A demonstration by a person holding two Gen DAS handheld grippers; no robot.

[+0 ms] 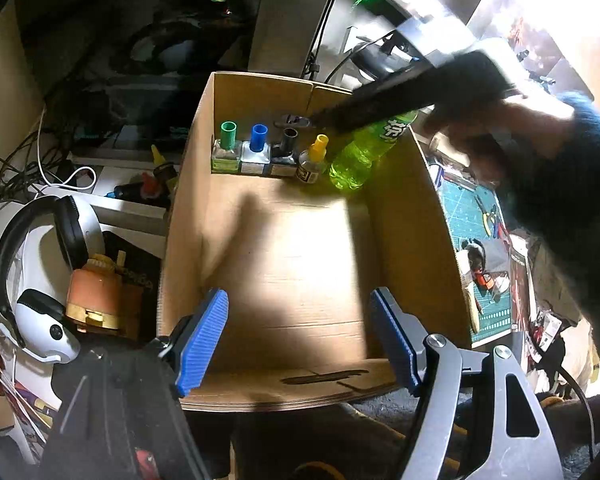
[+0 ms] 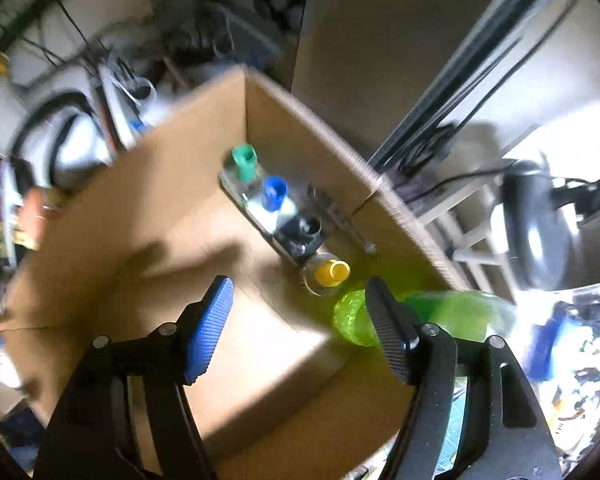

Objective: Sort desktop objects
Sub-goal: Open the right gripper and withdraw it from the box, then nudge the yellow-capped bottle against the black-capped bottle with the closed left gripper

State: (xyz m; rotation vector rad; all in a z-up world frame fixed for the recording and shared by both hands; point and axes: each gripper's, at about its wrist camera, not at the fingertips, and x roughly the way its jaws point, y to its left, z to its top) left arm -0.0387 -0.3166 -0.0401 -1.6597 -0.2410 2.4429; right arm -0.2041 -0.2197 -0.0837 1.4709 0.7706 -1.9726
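An open cardboard box (image 1: pixel 260 84) (image 2: pixel 140 184) fills both views. Along its back wall stand small bottles with a green cap (image 1: pixel 227 146) (image 2: pixel 244 160), a blue cap (image 1: pixel 257 146) (image 2: pixel 275 194), a black cap (image 1: pixel 287 150) (image 2: pixel 306 232) and a yellow cap (image 1: pixel 315 156) (image 2: pixel 330 274). A green plastic bottle (image 1: pixel 356 160) (image 2: pixel 350 316) leans in the back right corner. My left gripper (image 1: pixel 298 300) is open over the box's near part and holds nothing. My right gripper (image 2: pixel 299 286) is open above the box, the green bottle just outside its right finger. In the left wrist view, a person's blurred hand (image 1: pixel 500 128) carries it over that bottle.
A small metal tool (image 1: pixel 292 122) (image 2: pixel 340 216) lies behind the bottles. White headphones (image 1: pixel 40 260) and an orange container (image 1: pixel 96 292) sit left of the box. A teal cutting mat (image 1: pixel 472 216) with clutter lies to its right. A dark lamp (image 2: pixel 536 224) stands beyond the box.
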